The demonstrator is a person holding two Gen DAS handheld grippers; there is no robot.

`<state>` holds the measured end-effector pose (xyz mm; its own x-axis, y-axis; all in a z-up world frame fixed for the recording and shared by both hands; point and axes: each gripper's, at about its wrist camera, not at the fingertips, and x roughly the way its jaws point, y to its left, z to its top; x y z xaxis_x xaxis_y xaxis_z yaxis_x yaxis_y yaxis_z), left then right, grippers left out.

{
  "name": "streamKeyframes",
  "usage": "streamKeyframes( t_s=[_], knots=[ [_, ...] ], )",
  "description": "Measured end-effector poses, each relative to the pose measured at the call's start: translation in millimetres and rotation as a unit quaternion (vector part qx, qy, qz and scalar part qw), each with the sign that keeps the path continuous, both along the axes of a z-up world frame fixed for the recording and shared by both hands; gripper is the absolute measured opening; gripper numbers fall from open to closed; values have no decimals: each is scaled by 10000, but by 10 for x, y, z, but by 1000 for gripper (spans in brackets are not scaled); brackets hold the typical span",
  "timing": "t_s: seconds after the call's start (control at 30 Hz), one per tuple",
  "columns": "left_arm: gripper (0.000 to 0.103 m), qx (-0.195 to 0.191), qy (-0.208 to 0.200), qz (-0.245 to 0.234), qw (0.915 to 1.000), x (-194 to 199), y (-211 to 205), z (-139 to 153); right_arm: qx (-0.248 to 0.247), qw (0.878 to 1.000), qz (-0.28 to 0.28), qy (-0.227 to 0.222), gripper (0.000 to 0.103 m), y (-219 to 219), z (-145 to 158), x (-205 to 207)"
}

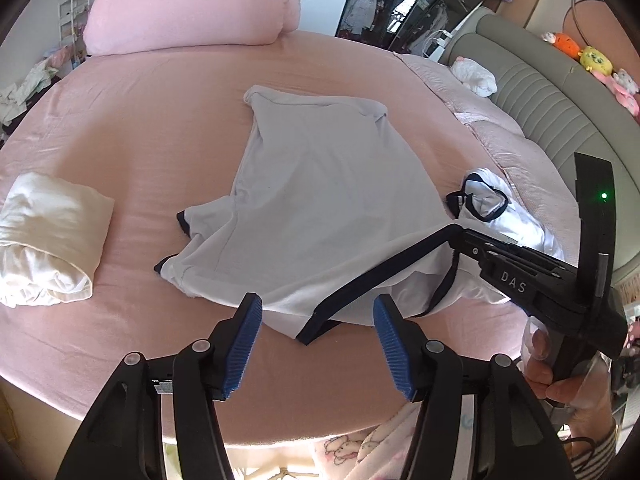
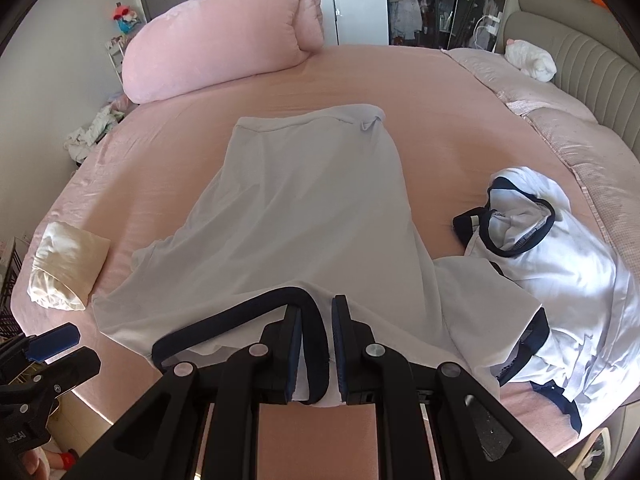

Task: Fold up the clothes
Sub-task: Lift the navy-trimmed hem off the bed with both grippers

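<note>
A pale grey T-shirt with navy trim is spread lengthwise on the pink bed, its far hem lying rumpled and its near end lifted. The right gripper is clamped on the navy collar band, fingers drawn together with cloth and trim pinched between the pads. The left gripper is held just short of the near edge of the shirt, its blue-padded fingers well apart and nothing between them.

The grip is taken on the narrow trim only, so a sideways pull is likely to slide the band out of the pads and drop the collar crooked. Because one corner alone is held, the shirt may be dragged askew across the sheet, and the creases near the left sleeve could be locked into any fold made over them. A second, crumpled white garment lies touching the shirt's right sleeve and may be caught and drawn along. A folded cream cloth sits well apart on the left, out of harm's way.
</note>
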<state>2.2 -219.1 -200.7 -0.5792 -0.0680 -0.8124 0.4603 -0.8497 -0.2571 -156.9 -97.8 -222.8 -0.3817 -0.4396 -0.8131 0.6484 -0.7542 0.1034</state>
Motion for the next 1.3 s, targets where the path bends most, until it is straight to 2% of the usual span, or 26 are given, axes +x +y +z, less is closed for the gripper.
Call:
streamKeyframes(
  t_s=[0.1, 0.2, 0.3, 0.4, 0.53, 0.7, 0.93, 0.97, 1.03, 1.07, 1.1, 1.17, 1.27, 1.3],
  knots=[
    [56, 34, -51, -275, 9996, -155, 36, -21, -44, 10000, 47, -33, 13, 19, -5, -6],
    [56, -238, -153, -606, 9978, -328, 130, -50, -153, 9998, 29, -122, 13, 68, 2, -19],
    [56, -376, -337, -1060, 9931, -522, 223, -124, -261, 9993, -9, -285, 13, 115, -13, -52],
    [56, -679, -464, -1480, 9856, -678, 331, -219, -247, 9992, 9, -325, 13, 146, -31, -68],
    [56, -1284, -927, -1877, 9694, -876, 456, -410, -280, 9988, 29, -400, 13, 200, -55, -91],
    [56, -2258, -1228, -2335, 9378, -996, 599, -598, -337, 9982, 3, -501, 13, 275, -78, -122],
    [55, -2879, -1252, -2613, 9128, -1062, 654, -694, -322, 9980, 94, -542, 13, 266, -108, -122],
    [53, -2940, -1257, -2614, 9107, -1071, 651, -696, -298, 9981, 107, -535, 13, 260, -119, -118],
    [42, -2922, -1245, -2633, 9109, -1092, 623, -694, -292, 9978, 107, -578, 13, 260, -149, -114],
    [29, -2851, -1233, -2630, 9134, -1106, 599, -690, -305, 9976, 119, -608, 13, 262, -162, -108],
    [22, -2769, -1236, -2617, 9163, -1121, 573, -690, -321, 9973, 133, -639, 13, 264, -175, -102],
    [20, -2620, -1276, -2619, 9200, -1141, 533, -701, -333, 9970, 186, -677, 13, 254, -191, -82],
    [14, -2618, -1323, -2720, 9165, -1142, 532, -733, -337, 9965, 295, -711, 14, 211, -197, -43],
    [13, -2562, -1306, -2707, 9187, -1143, 520, -734, -367, 9960, 309, -751, 14, 200, -201, -37]
  ],
)
